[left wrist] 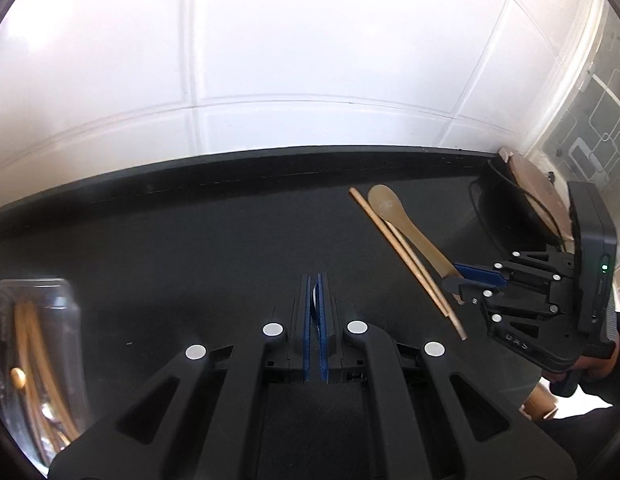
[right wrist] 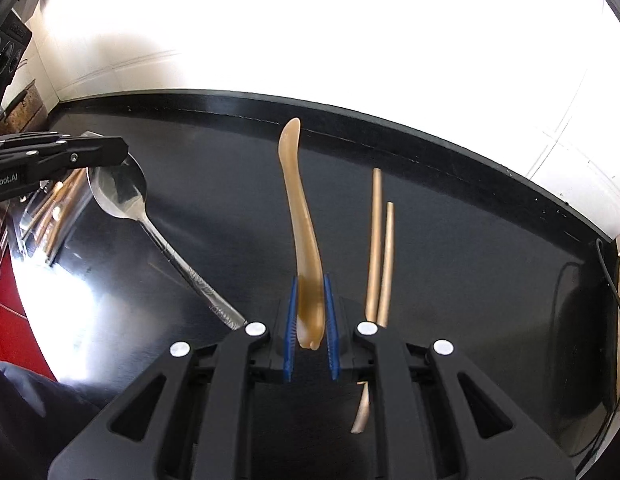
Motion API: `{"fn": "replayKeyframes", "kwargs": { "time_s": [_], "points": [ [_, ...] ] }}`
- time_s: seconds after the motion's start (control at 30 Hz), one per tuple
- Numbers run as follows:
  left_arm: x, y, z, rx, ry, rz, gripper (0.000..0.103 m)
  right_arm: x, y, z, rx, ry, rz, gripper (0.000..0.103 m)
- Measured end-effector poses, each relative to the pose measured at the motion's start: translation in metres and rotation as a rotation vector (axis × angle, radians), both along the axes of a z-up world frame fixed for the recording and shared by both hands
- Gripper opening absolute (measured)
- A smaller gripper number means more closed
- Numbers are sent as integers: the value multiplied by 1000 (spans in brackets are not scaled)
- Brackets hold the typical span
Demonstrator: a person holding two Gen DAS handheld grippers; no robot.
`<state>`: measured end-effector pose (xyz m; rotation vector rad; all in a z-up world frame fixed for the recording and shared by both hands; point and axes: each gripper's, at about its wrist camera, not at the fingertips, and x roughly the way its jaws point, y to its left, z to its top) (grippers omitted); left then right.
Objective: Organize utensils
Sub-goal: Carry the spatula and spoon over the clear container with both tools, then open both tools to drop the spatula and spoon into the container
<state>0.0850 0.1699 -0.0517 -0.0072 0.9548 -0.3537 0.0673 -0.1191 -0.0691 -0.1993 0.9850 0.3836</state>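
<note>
right claw [right wrist: 310, 312] clamped on wooden spoon [right wrist: 299, 216] handle, spoon raised off black tabletop [right wrist: 470, 260] beside two chopsticks [right wrist: 380, 248]. left claw [left wrist: 314, 308] pinched nearly closed on a thin metal spoon [right wrist: 125, 196] handle, near clear container [left wrist: 33, 360] holding utensils.

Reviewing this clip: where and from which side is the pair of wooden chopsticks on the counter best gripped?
Judging by pose, grip the chopsticks mid-length, from above, with the fingers straddling both sticks across their width. They lie flat, side by side on the black counter, clear of the wooden spoon in the right gripper.
</note>
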Motion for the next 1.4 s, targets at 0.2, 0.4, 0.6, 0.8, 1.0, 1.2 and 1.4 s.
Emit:
{"fn": "replayKeyframes", "kwargs": {
  "time_s": [0.2, 0.4, 0.6, 0.8, 1.0, 1.2, 1.4],
  "points": [
    [-21, 45, 18, 38, -16, 77, 2, -17, 45, 16, 30, 8, 32, 13],
    [-38, 108, 29, 53, -14, 176, 2, -28, 112, 30, 65, 19, 97, 13],
    [-54, 178, 37, 68, 8, 254, 2, -27, 187, 41, 111, 32, 186, 13],
    [-69, 268, 34, 87, 45, 323, 2, -28, 279, 46, 139, 26, 274, 13],
    [-55, 334, 25, 71, 74, 351, 2, -24, 359, 32, 136, 67, 302, 13],
    [-29, 367, 19, 70, 100, 298, 2, -10, 399, 17, 129, 118, 268, 13],
    [-1, 371, -17, 66, 173, 255, 2, 7, 413, -7, 110, 200, 215, 13]
  ]
}}
